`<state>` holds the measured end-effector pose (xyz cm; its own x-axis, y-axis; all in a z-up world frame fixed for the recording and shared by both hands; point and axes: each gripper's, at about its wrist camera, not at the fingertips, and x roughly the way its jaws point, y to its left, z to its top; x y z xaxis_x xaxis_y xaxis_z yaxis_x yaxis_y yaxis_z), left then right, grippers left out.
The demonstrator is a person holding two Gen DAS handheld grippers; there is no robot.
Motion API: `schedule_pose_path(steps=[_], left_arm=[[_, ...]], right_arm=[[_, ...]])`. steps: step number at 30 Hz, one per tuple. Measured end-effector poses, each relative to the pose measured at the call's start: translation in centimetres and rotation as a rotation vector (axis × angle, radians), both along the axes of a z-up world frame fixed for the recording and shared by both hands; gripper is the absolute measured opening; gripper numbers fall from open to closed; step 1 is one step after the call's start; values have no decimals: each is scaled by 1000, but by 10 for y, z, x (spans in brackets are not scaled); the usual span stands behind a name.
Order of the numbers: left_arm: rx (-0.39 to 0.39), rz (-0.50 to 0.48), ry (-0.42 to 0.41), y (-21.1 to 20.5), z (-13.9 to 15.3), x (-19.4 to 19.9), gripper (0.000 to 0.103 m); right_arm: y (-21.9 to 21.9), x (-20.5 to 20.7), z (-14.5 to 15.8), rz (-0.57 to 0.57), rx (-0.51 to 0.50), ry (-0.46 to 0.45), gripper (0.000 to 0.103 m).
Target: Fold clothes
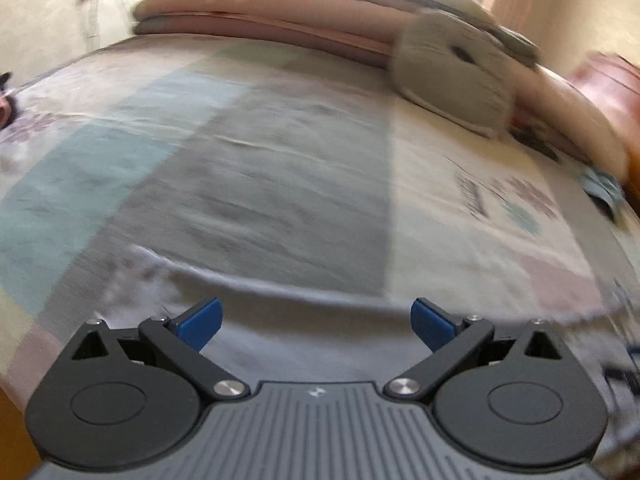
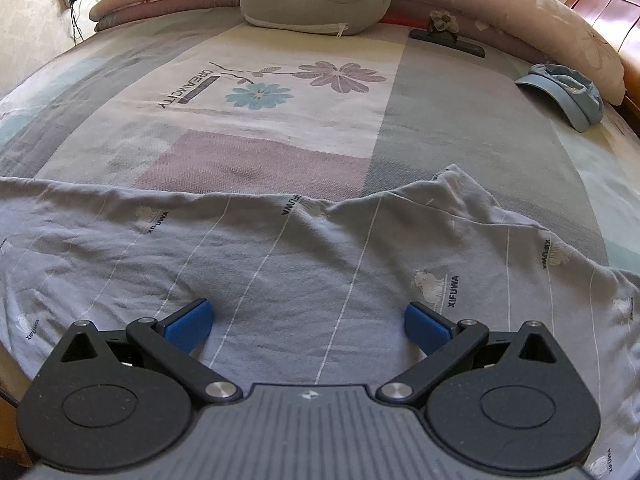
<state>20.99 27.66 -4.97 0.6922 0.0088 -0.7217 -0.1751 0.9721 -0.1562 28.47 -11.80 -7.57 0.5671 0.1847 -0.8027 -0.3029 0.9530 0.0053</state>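
Bedding fills both views: a patchwork bedsheet (image 2: pixel 256 160) of grey, cream, mauve and teal blocks, with pillows piled at the far end. Directly ahead of and beneath your right gripper (image 2: pixel 307 324) lies the grey garment (image 2: pixel 280 256), spread wide and rumpled, its far edge humped into a peak ahead and to the right. Your right gripper's blue fingers are spread wide and hold nothing. Your left gripper (image 1: pixel 316 322) is likewise spread and empty, hovering over the garment's far edge; that view is smeared with blur, so its detail is unreliable. Judging the risks: pinching now could catch the bedsheet along with the cloth, since both are thin and lie flat together, and folding over the uneven wrinkles may trap creases. Readable writing: "XIFUWA" repeats across the garment beside small pale animal prints, and "DREAMCITY" is printed on the bedsheet beside two flowers.
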Motion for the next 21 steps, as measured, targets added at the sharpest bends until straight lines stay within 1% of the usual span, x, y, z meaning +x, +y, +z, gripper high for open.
schedule_pose_path(steps=[2, 3, 5, 6, 8, 10, 11, 12, 13, 15, 17, 19, 21], left_arm=[[31, -75, 27, -15, -4, -9, 100], [59, -110, 46, -22, -8, -13, 100], [91, -155, 88, -31, -16, -20, 100], [97, -156, 114, -31, -20, -23, 100], [116, -122, 152, -27, -25, -29, 100], [127, -66, 156, -20, -24, -32, 100], [117, -36, 154, -15, -21, -31, 100], [109, -14, 145, -13, -17, -30, 100], [104, -12, 127, -13, -13, -28, 100], [93, -35, 90, -17, -8, -24, 100], [83, -77, 72, -27, -8, -21, 100], [85, -122, 78, -40, -14, -18, 100], [108, -153, 98, -50, -23, -18, 100]], right_arm=[[1, 1, 0, 1, -2, 4, 103], [1, 1, 1, 1, -1, 5, 103], [0, 1, 1, 2, 0, 6, 103], [0, 0, 0, 2, 1, 4, 103], [0, 0, 0, 3, 2, 2, 103], [-1, 0, 0, 4, 5, 0, 103], [-1, 0, -1, 6, 5, -1, 103], [-1, 0, -1, 7, 6, -3, 103], [-1, 0, -1, 8, 6, -5, 103], [-2, 0, -1, 12, 6, -5, 103], [-2, 0, -1, 12, 6, -8, 103], [-2, -1, -2, 11, 8, -16, 103], [-2, -3, -2, 9, 13, -27, 103]])
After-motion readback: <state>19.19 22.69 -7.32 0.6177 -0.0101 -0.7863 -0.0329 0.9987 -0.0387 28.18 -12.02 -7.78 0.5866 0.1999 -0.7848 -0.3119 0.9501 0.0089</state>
